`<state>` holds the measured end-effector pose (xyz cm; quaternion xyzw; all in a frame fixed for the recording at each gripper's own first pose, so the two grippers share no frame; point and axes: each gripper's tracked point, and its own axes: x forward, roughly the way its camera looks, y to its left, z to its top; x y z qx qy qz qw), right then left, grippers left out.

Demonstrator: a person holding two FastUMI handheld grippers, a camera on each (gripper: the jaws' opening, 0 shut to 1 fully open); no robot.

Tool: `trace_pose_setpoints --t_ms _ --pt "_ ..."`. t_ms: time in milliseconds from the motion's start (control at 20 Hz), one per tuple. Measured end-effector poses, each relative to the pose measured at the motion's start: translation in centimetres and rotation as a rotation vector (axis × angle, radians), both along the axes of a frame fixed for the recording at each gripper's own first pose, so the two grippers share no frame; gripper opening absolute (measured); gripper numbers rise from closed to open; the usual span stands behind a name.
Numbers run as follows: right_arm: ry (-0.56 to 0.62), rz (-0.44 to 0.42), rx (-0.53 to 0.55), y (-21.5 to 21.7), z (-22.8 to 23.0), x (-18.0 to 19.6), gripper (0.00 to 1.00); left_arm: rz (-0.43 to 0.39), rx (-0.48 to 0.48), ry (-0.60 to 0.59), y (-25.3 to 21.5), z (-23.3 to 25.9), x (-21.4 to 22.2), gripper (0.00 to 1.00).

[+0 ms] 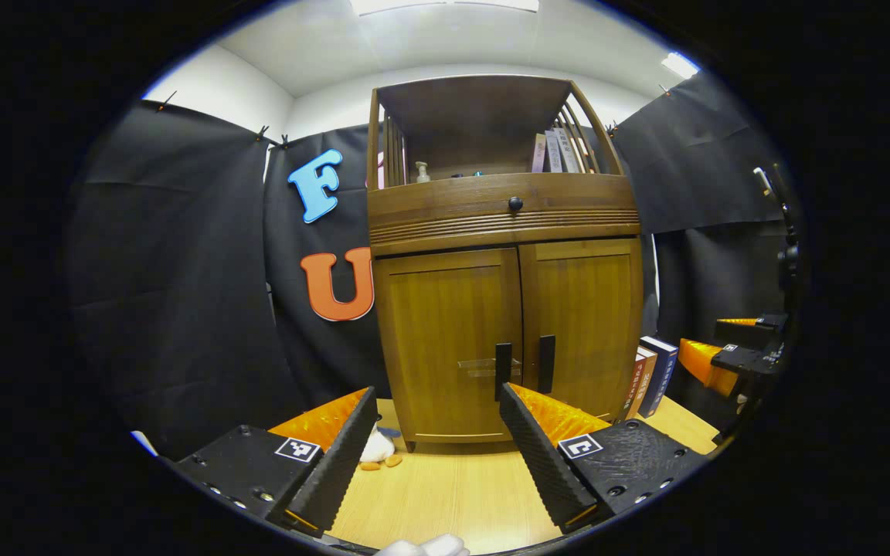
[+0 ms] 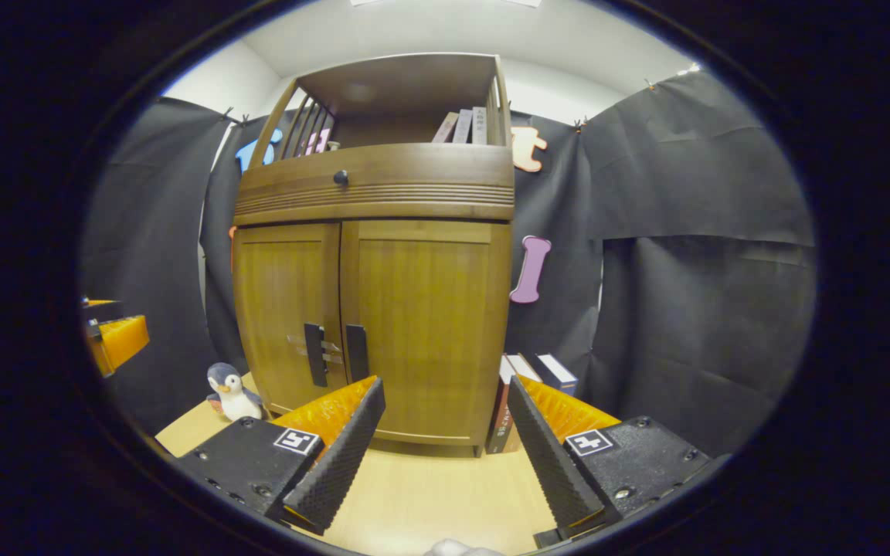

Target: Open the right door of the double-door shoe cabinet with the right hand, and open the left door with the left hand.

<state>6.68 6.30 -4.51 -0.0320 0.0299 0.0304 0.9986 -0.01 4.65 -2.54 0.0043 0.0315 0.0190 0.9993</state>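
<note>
Two claws, left claw (image 1: 437,417) and right claw (image 2: 445,405), gape before two shut doors (image 1: 518,332).

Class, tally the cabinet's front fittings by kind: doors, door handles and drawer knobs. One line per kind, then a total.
Doors: 2, left door and right door
Door handles: 2, left handle and right handle
Drawer knobs: 1, knob
Total: 5

A shoe cabinet (image 1: 503,309) stands on the worktop (image 1: 453,494) against the booth wall, its two doors side by side below a drawer (image 1: 503,207) and an open shelf holding books (image 1: 557,150) and a bottle (image 1: 422,172). More books (image 1: 650,378) lean beside its right side, and a toy penguin (image 2: 230,394) sits at its left. Both tongs (image 1: 437,432) (image 2: 445,440) wait in front, well apart from the doors.
</note>
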Motion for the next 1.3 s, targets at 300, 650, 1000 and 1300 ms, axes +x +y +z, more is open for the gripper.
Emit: trace_pose_setpoints --t_ms 300,650,1000,1300 --pt "0.018 0.049 -0.005 4.5 -2.4 5.9 1.00 0.047 -0.004 -0.006 2.4 0.5 -0.4 0.96" --pt "0.063 0.068 0.040 9.1 -4.7 13.2 1.00 0.103 0.000 0.002 4.3 0.5 -1.5 0.96" --pt "0.096 0.085 0.041 12.5 -6.0 19.4 1.00 0.144 -0.001 0.020 5.6 -0.1 -2.1 0.96" --pt "0.140 0.080 0.022 14.4 -7.5 22.7 0.83 0.173 0.006 0.019 6.4 0.0 -2.5 0.96"
